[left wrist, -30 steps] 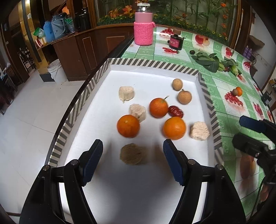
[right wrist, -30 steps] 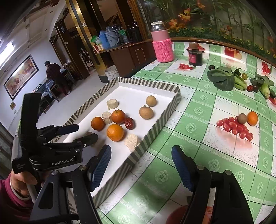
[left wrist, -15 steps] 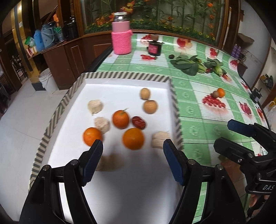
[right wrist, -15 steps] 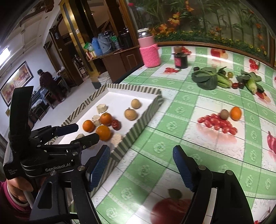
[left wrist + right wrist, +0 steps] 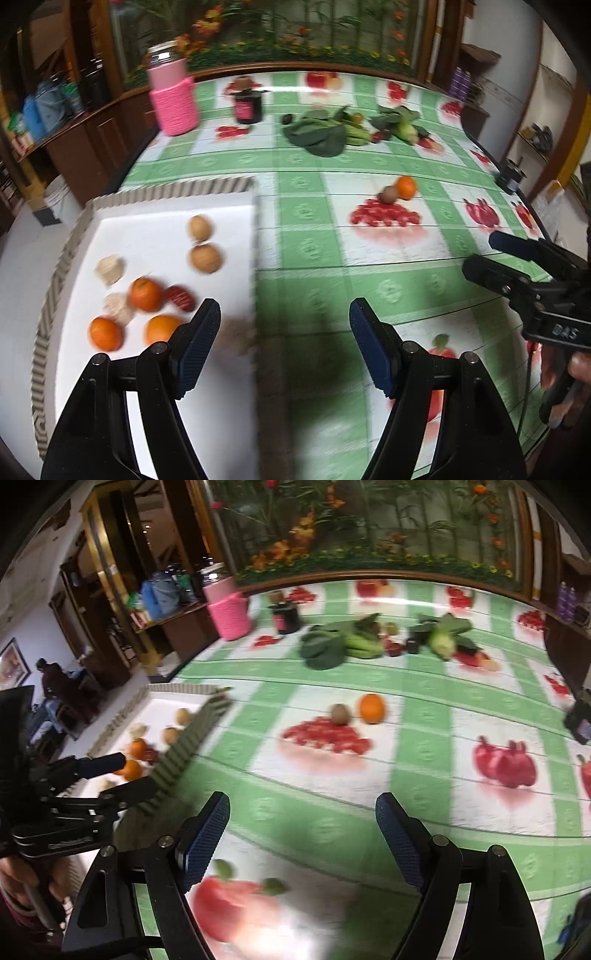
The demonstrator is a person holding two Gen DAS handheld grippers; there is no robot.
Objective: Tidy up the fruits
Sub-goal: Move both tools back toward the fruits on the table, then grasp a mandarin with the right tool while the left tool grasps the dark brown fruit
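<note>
Blue-padded left gripper [image 5: 285, 347] wide, empty.

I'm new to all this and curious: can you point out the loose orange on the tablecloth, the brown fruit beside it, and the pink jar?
loose orange [image 5: 372, 709], right wrist view, middle of its skin.
brown fruit [image 5: 340, 714], right wrist view, its rounded front.
pink jar [image 5: 173, 101], left wrist view, its knitted sleeve.

Green-checked table [image 5: 303, 288] with striped tray [image 5: 255, 258], orange [image 5: 406, 186], kiwi [image 5: 388, 194], greens [image 5: 321, 136].

Oranges [image 5: 145, 294] in tray [image 5: 177, 192]; kiwi [image 5: 388, 193] right, on table [image 5: 303, 229].
</note>
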